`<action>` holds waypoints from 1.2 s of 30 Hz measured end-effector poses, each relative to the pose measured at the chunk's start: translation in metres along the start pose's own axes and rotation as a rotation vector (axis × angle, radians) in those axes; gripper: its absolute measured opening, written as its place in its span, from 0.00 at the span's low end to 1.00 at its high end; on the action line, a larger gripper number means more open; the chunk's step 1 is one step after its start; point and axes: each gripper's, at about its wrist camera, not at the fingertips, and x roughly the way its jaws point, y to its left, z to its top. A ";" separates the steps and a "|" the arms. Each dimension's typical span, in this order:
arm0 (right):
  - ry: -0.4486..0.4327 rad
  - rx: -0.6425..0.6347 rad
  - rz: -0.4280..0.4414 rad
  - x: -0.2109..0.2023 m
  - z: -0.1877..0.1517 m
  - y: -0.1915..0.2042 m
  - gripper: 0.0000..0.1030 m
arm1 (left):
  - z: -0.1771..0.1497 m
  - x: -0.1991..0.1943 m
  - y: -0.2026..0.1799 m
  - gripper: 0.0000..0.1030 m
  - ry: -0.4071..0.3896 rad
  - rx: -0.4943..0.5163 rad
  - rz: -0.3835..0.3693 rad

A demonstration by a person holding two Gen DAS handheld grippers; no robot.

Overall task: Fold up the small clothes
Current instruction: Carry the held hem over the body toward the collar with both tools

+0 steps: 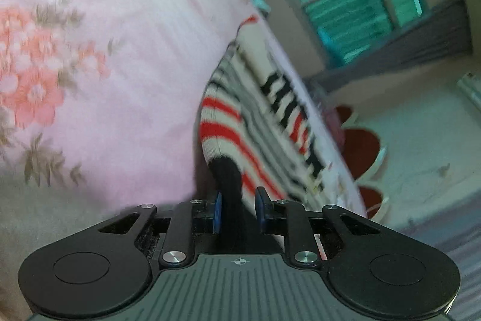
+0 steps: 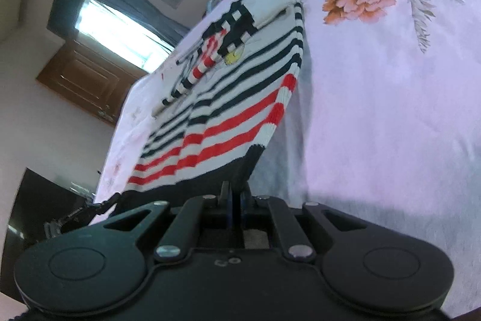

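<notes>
One striped sweater (image 2: 228,98) on the bed (image 2: 390,110). My left fingers (image 1: 239,208) and right fingers (image 2: 236,203) each pinch its black hem; the rest lies ahead of both.

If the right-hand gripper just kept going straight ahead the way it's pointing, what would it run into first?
The striped sweater itself: the right gripper is shut on its black hem, so the knit lies straight ahead. Beyond it is the flowered bedsheet, though depth is hard to judge.

Left gripper (image 1: 239,209) jaws pinch dark fabric; right gripper (image 2: 236,202) jaws are nearly closed.
</notes>
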 end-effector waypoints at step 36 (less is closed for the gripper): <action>-0.205 0.030 -0.062 0.104 0.299 0.044 0.05 | 0.241 0.179 -0.139 0.05 -0.078 0.227 0.065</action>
